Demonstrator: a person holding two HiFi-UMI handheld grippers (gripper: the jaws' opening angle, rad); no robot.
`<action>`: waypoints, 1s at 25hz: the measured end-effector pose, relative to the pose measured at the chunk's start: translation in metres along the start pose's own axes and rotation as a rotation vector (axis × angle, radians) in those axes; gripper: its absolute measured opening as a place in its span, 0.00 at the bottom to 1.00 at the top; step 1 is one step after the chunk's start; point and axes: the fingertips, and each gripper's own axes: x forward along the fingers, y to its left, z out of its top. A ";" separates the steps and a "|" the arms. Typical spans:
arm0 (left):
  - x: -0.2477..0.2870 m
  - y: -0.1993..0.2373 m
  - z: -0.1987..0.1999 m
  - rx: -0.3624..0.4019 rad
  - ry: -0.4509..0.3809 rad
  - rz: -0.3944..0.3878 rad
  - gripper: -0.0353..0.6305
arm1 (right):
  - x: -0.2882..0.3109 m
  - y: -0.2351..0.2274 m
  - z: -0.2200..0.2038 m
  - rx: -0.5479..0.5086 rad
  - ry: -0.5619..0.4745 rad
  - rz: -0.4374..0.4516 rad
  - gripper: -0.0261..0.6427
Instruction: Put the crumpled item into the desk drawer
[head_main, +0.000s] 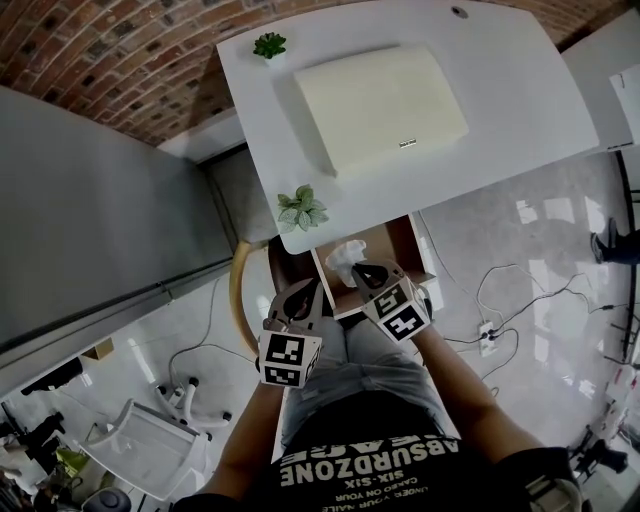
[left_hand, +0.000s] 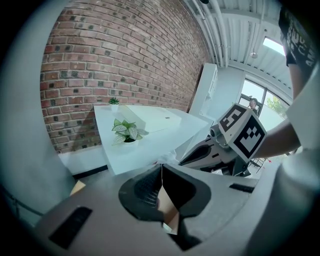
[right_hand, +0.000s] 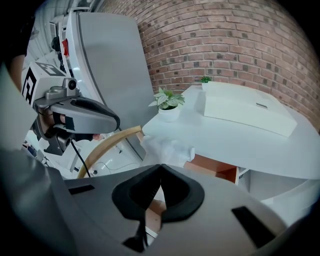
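Your left gripper (head_main: 309, 291) has its jaws pressed together, empty; your right gripper (head_main: 361, 268) pinches the one crumpled item (head_main: 344, 257) above the one open drawer (head_main: 402, 240). Two plants (head_main: 269, 44) (head_main: 301, 209) stand on the counter (head_main: 520, 90). Only the head view shows both grippers.

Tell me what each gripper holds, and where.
Right gripper seems to pinch the crumpled item by its near edge, over the drawer; left gripper is shut on nothing.

The desk (head_main: 520, 110) hides much of the drawer (head_main: 392, 243), the right gripper (head_main: 367, 271) part of the crumpled item (head_main: 344, 257).
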 end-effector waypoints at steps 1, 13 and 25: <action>0.002 0.000 -0.002 0.000 0.002 -0.003 0.06 | 0.004 0.000 -0.001 -0.002 0.002 0.003 0.04; 0.015 0.003 -0.017 0.001 0.036 -0.014 0.06 | 0.028 -0.001 -0.017 -0.034 0.057 0.022 0.04; 0.022 0.007 -0.028 0.004 0.070 -0.018 0.06 | 0.042 -0.004 -0.030 -0.062 0.100 0.029 0.04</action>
